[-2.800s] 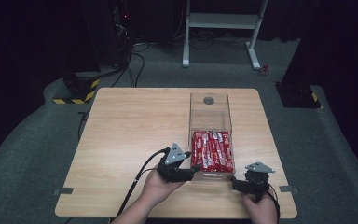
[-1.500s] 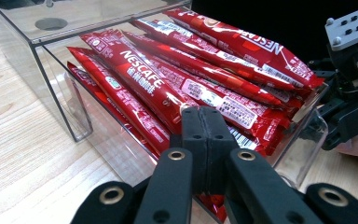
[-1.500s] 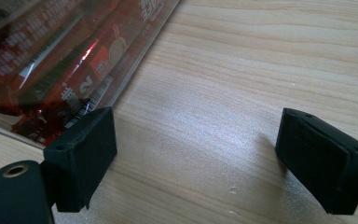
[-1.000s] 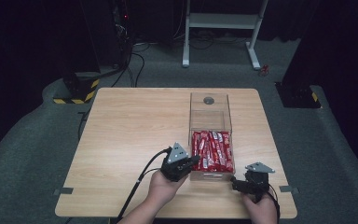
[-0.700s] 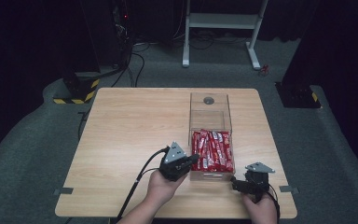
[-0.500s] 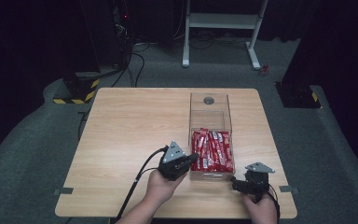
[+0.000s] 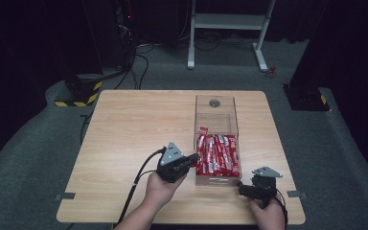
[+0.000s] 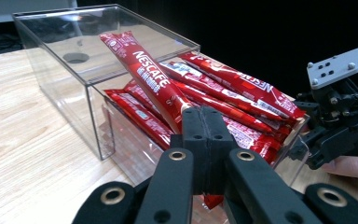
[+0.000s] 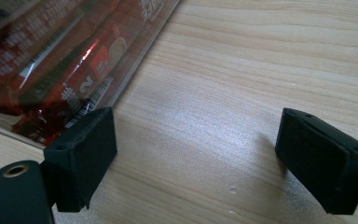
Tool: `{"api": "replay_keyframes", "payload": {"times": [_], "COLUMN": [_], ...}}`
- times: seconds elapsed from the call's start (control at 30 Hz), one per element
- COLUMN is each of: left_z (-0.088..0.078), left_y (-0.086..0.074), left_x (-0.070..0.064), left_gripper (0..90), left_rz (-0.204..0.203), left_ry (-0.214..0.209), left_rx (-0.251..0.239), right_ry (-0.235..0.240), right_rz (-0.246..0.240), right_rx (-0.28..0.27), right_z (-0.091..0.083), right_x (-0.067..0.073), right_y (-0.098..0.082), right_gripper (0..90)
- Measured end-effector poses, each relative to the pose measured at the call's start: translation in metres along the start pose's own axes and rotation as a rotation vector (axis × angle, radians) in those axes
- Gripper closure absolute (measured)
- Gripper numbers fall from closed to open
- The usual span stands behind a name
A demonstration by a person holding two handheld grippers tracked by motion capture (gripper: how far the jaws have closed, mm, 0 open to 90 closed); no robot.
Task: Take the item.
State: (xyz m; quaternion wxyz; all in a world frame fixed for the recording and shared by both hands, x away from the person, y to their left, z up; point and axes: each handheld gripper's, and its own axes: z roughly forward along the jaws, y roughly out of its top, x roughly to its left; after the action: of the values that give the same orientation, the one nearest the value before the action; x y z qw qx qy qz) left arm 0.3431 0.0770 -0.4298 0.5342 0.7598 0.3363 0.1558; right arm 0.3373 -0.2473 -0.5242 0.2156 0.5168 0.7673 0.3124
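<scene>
Pulling one red Nescafe stick sachet [image 8: 145, 77] out of clear plastic box [image 7: 216, 115] on light wooden table [image 7: 124, 129].
Left gripper [image 8: 204, 122] fingers pressed together, pinching sachet's lower end, sachet tilted up over box's near corner above the red sachet pile [image 7: 218, 153]. Right gripper [image 9: 205, 154] fingers spread, empty, resting on table beside box. Risk: thin foil slipping, or snagging box wall and dragging neighbours out. Table otherwise bare.

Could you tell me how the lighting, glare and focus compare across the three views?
High view: the table is evenly lit, the surroundings dark. Left gripper view: sharp on the sachet pinched by the left gripper, with glare on the clear box. Right gripper view: a bright sheen on the wood between the open right gripper jaws, the box soft.
</scene>
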Motion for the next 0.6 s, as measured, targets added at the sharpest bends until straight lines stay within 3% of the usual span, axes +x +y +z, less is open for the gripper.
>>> {"api": "replay_keyframes", "payload": {"times": [0.6], "left_z": [-0.018], "left_y": [-0.011], "left_x": [0.029], "left_gripper": [90.0], "left_rz": [-0.020], "left_ry": [0.063], "left_rx": [0.004], "right_ry": [0.000], "right_rz": [-0.002], "right_rx": [0.000], "right_z": [0.000], "right_x": [0.000], "right_y": [0.000], "right_gripper": [12.4]}}
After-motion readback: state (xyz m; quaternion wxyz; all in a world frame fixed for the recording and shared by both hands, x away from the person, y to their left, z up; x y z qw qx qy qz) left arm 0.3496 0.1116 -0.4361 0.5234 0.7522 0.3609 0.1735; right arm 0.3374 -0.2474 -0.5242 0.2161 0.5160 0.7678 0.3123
